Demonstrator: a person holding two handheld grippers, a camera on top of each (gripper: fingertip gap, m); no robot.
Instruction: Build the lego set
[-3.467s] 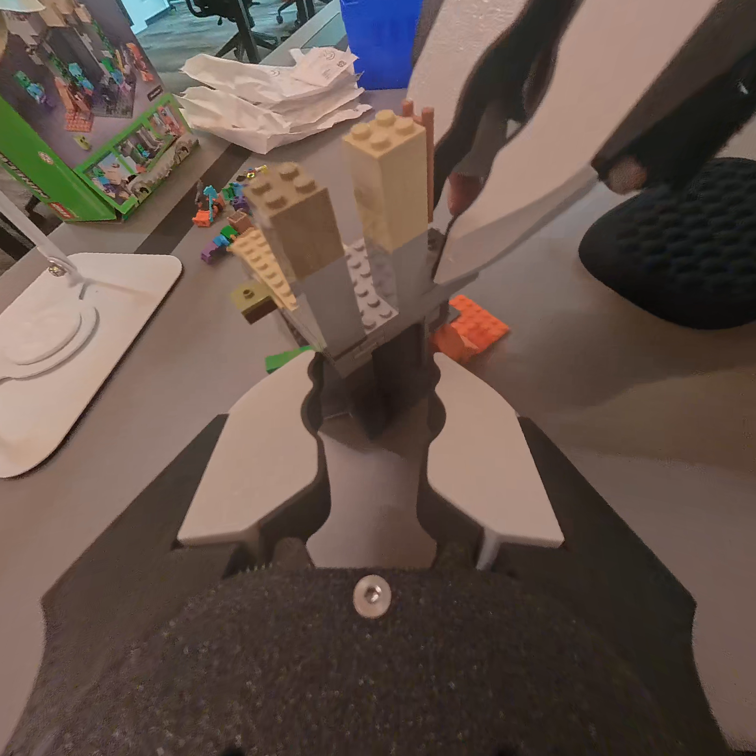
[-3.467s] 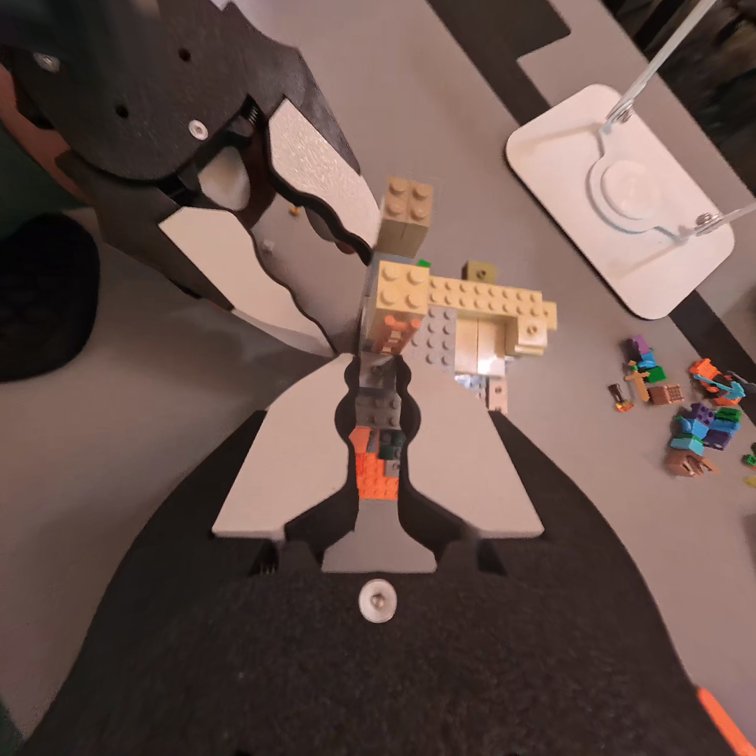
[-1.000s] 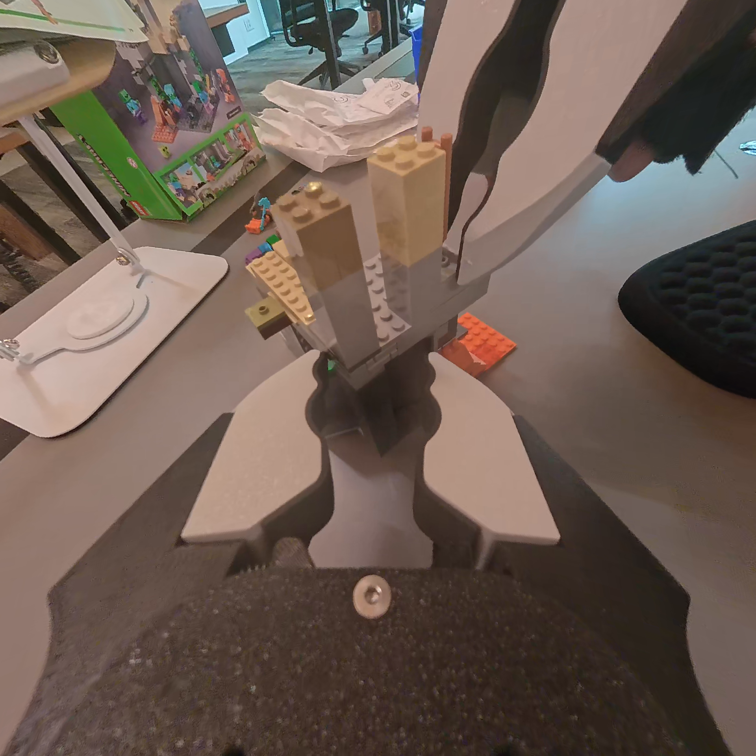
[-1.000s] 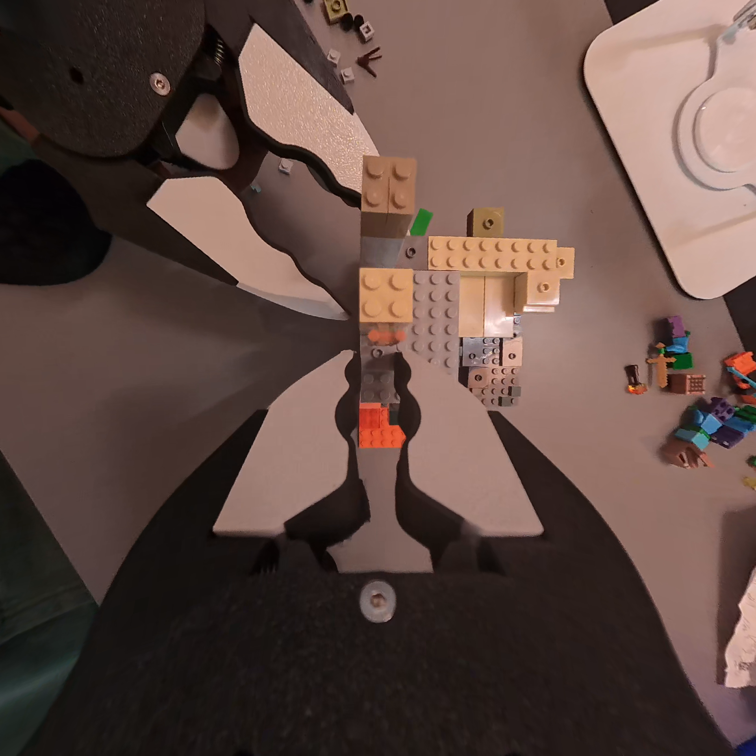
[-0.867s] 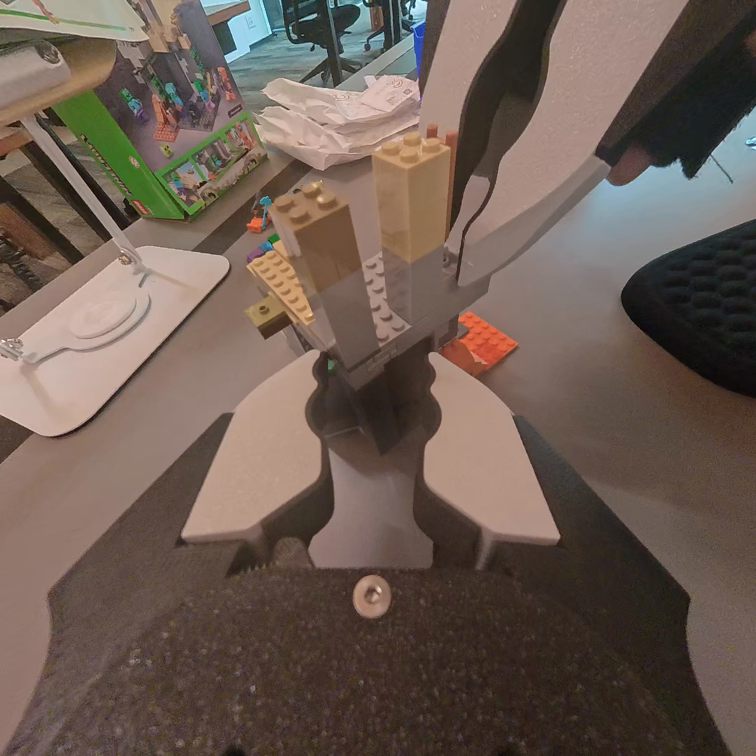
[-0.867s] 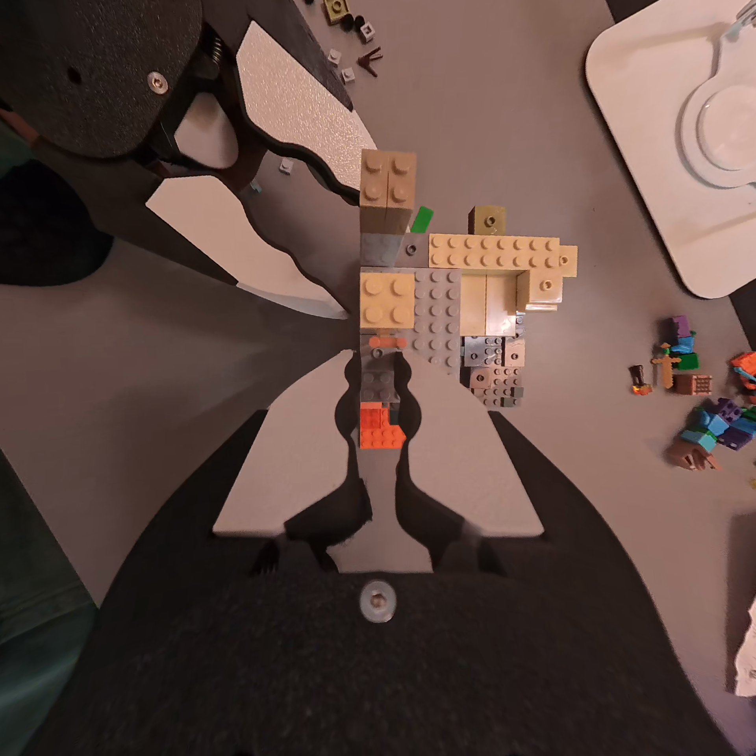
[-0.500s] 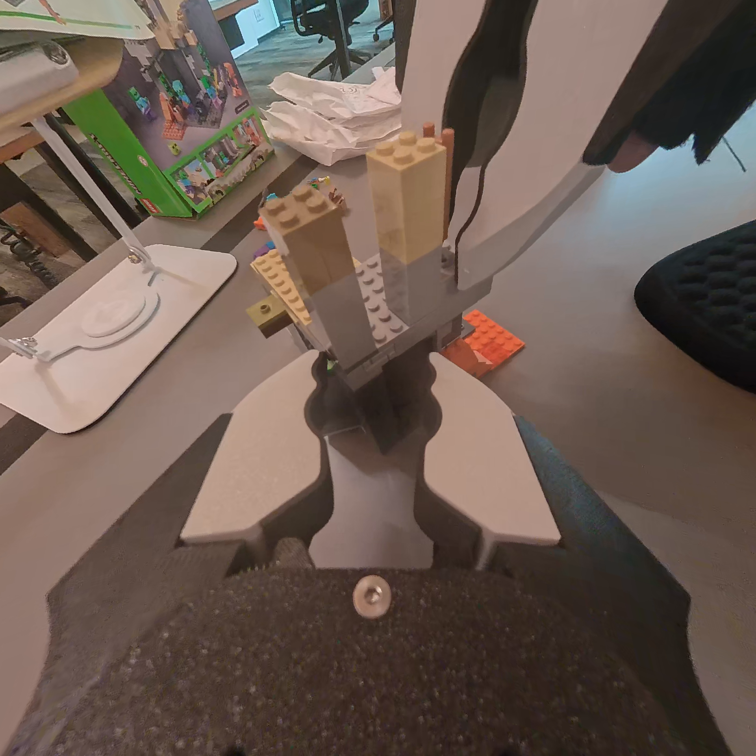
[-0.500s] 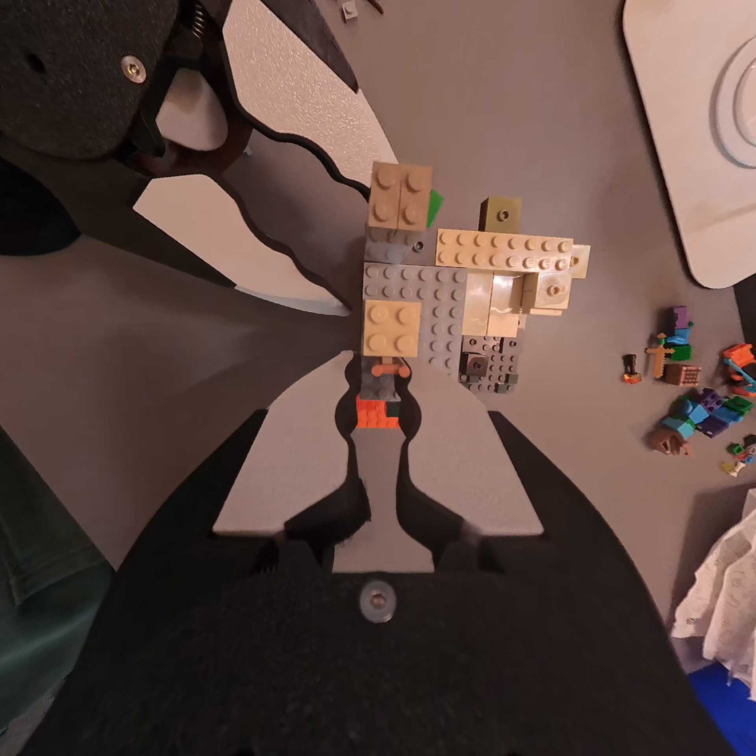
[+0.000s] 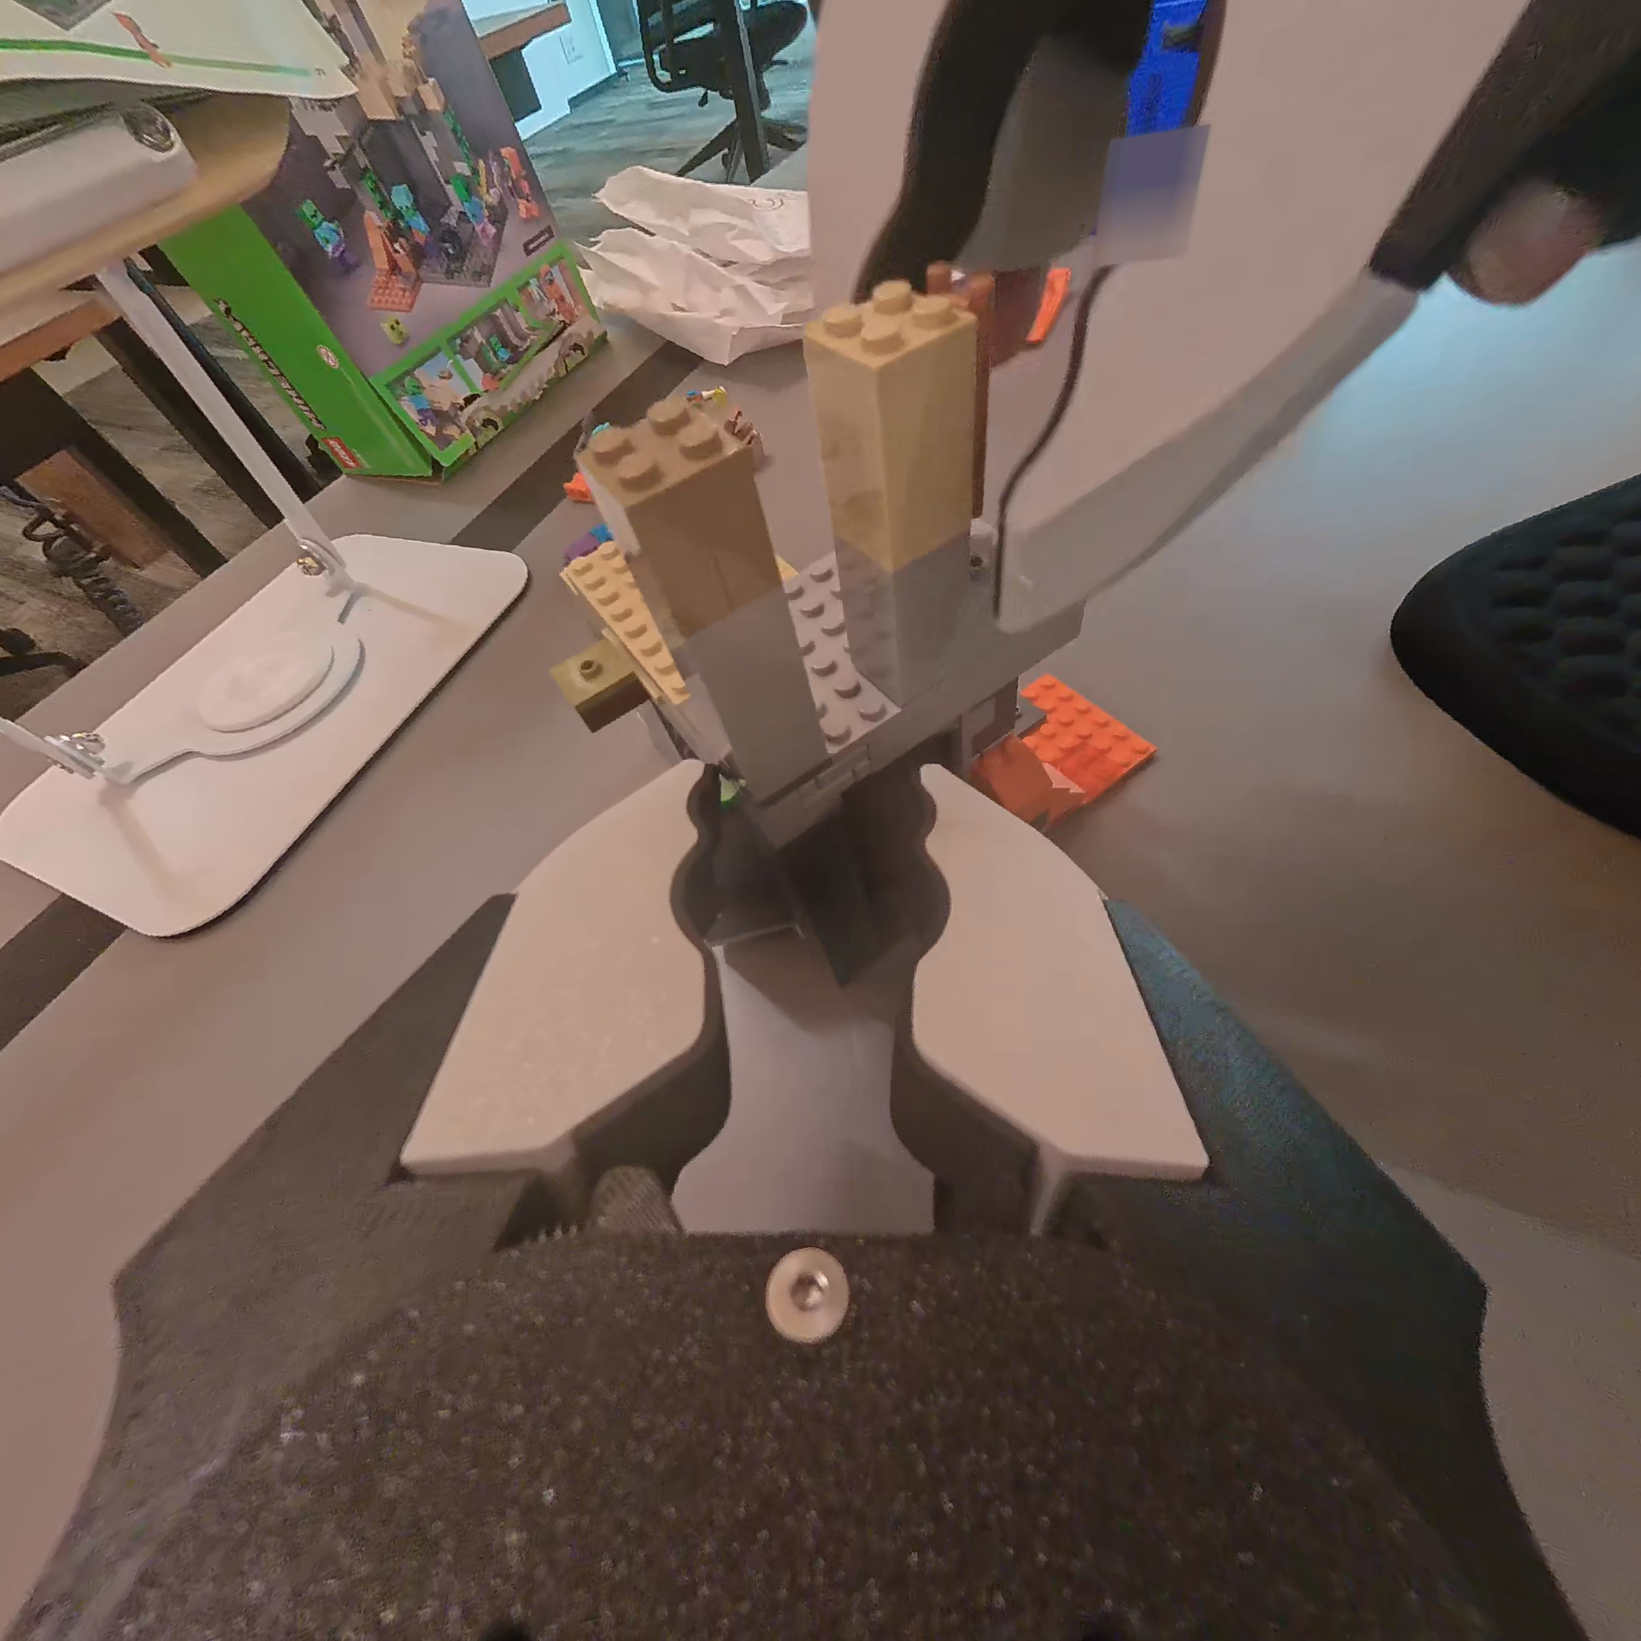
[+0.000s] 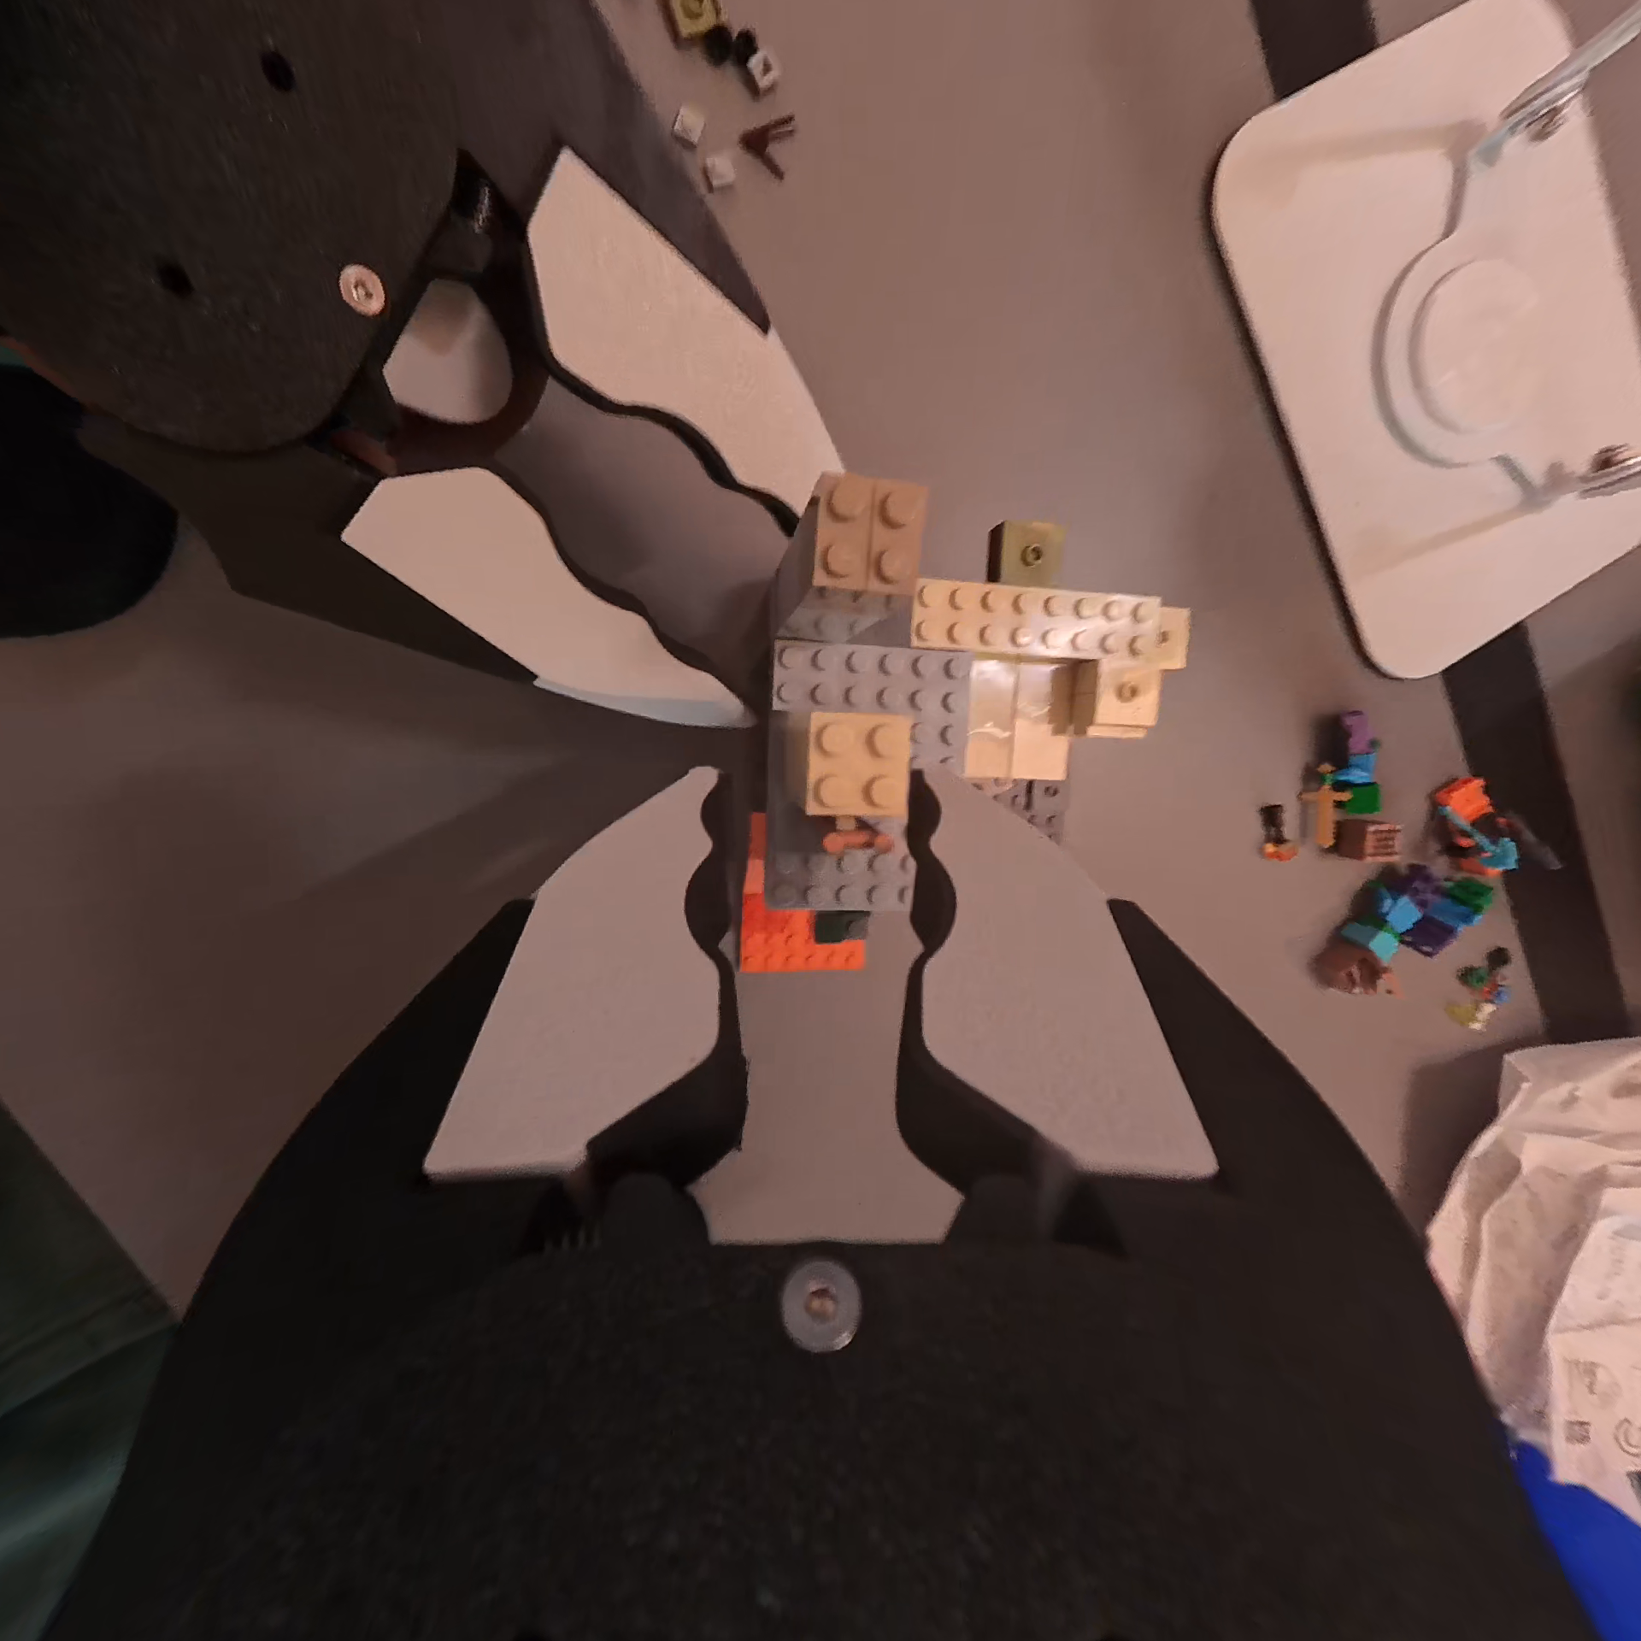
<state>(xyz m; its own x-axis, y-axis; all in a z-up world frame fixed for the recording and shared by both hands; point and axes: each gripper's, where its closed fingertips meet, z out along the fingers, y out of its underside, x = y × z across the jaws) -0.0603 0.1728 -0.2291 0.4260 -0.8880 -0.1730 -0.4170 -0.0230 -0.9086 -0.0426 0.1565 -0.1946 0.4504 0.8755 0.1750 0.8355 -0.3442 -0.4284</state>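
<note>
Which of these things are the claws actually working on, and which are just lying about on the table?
At the claws:
- brick model, left claw closed around its base, right claw open over its top

Lying about:
- loose bricks
- box
- white stand
- crumpled paper

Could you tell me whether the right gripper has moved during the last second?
Yes. The right gripper has advanced over the brick model: its tan column, earlier ahead of the fingertips, now lies between them, and the jaws stand wider.
</note>
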